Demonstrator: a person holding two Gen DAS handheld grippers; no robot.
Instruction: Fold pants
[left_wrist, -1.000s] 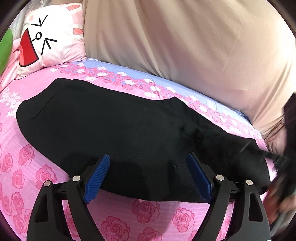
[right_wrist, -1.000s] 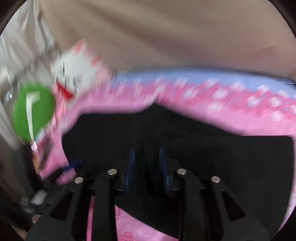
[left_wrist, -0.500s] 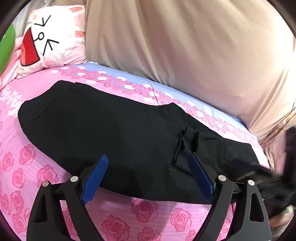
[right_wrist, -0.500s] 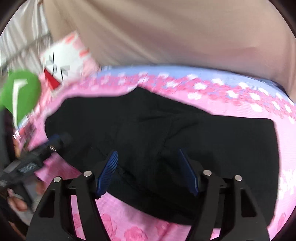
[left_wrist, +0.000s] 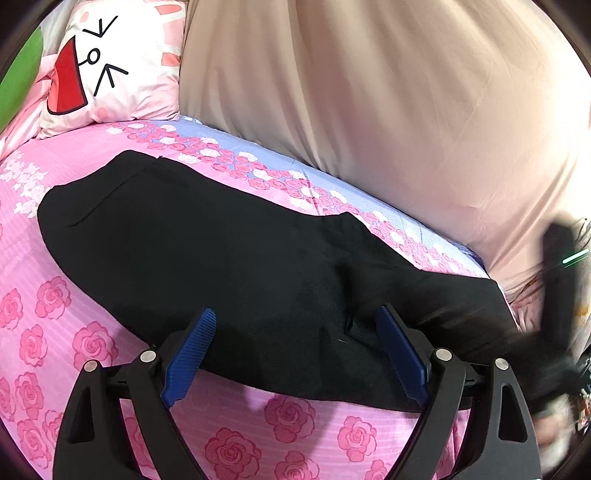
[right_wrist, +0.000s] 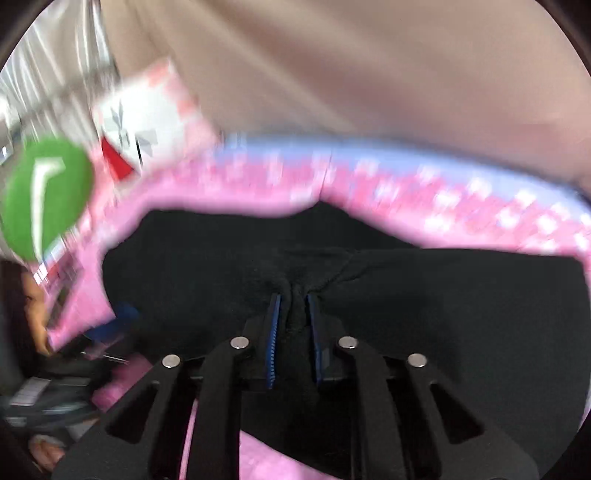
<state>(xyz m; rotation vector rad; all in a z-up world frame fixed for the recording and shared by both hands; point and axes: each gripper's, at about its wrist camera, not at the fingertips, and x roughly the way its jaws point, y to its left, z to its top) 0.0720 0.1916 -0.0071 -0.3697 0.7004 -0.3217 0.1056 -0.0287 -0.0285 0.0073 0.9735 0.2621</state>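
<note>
Black pants (left_wrist: 207, 251) lie flat across a pink rose-print bed sheet (left_wrist: 44, 306), stretching from left to right. My left gripper (left_wrist: 295, 321) is open and empty, hovering over the pants' near edge. In the right wrist view my right gripper (right_wrist: 293, 299) is shut on a bunched fold of the black pants (right_wrist: 424, 314), which pucker around the blue pads (right_wrist: 274, 332). The right gripper shows as a dark blur at the left wrist view's right edge (left_wrist: 557, 280). The right wrist view is motion-blurred.
A white cartoon-face pillow (left_wrist: 110, 62) sits at the bed's far left. A beige curtain (left_wrist: 369, 92) hangs behind the bed. A green round cushion (right_wrist: 44, 199) lies left of the pillow. A lilac sheet strip (left_wrist: 258, 147) runs along the far side.
My right gripper was open half a second ago and has closed on the pants fabric; its view is now blurred by motion. The left gripper stayed open and shifted only slightly.
</note>
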